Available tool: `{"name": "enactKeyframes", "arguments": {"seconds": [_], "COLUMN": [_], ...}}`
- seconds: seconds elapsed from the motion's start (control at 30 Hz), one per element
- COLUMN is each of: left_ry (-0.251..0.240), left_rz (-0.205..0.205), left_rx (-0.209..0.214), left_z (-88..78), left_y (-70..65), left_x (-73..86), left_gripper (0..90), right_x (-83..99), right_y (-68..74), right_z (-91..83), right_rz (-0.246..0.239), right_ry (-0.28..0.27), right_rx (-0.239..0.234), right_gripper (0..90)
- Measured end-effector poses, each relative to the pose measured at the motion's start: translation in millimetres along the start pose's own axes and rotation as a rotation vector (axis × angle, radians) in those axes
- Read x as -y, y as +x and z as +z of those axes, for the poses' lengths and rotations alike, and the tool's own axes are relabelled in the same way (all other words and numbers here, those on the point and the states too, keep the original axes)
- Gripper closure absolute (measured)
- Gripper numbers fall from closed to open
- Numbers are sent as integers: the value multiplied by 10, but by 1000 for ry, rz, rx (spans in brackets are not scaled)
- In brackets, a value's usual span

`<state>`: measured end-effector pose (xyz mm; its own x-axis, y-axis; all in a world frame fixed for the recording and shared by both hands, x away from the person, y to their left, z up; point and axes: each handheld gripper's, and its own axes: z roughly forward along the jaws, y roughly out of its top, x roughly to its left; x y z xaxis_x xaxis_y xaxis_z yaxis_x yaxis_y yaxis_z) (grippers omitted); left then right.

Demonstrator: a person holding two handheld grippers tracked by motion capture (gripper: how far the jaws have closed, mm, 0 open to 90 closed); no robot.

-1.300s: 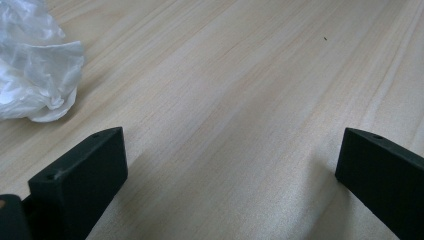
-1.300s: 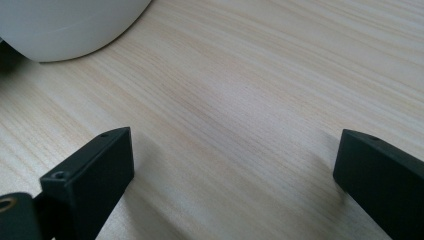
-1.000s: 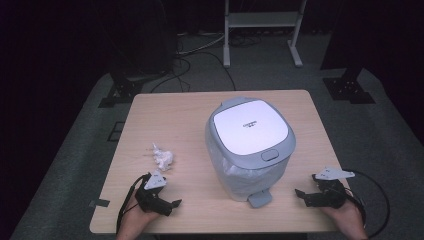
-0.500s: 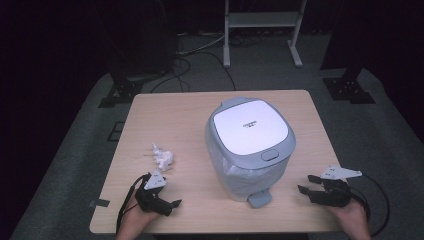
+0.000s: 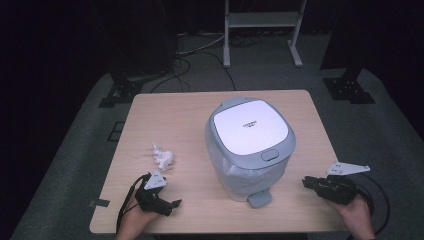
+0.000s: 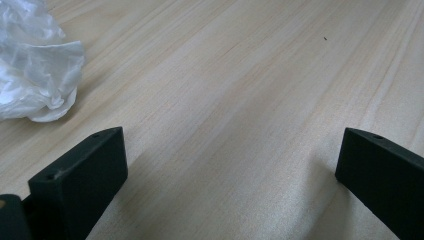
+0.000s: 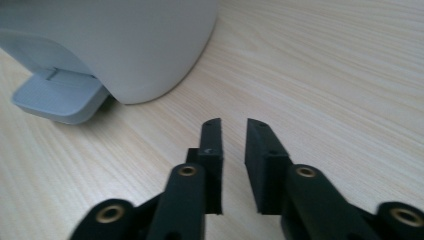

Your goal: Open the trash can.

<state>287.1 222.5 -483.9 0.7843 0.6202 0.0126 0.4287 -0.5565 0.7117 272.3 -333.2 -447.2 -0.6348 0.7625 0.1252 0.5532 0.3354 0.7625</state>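
A pedal bin (image 5: 250, 145) stands lid-closed at centre frame, its foot pedal (image 5: 260, 199) facing the lower edge. The right gripper (image 7: 234, 131), at lower right, has just been closing its jaws to a narrow empty gap, apparently to press the pedal. The left gripper (image 5: 172, 204), at lower left, rests wide open and empty just below the crumpled paper (image 5: 162, 157) awaiting disposal.

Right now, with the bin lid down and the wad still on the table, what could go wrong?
1. The lid is closed. If the pedal isn't pressed first, the crumpled wad would have nowhere to go.
2. The right gripper, whose jaws have just been closing on nothing, sits near the pedal; a sideways push might slide the light bin rather than open it.
3. The wad lies left of the open left gripper, so a straight close would probably miss it.
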Motion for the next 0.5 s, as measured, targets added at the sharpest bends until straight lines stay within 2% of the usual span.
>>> {"name": "enactKeyframes", "arguments": {"seconds": [0.13,0.5], "left_ry": [0,0], "left_rz": [0,-1], "left_rx": [0,0], "left_z": [0,0], "left_y": [0,-1], "left_x": [0,0], "left_gripper": [0,0], "right_x": [-84,-255], "right_y": [31,64], "right_z": [-55,-167], "right_rz": [-25,-53], "right_ry": [-17,-54], "right_rx": [-28,-83], "right_gripper": [896,900]}}
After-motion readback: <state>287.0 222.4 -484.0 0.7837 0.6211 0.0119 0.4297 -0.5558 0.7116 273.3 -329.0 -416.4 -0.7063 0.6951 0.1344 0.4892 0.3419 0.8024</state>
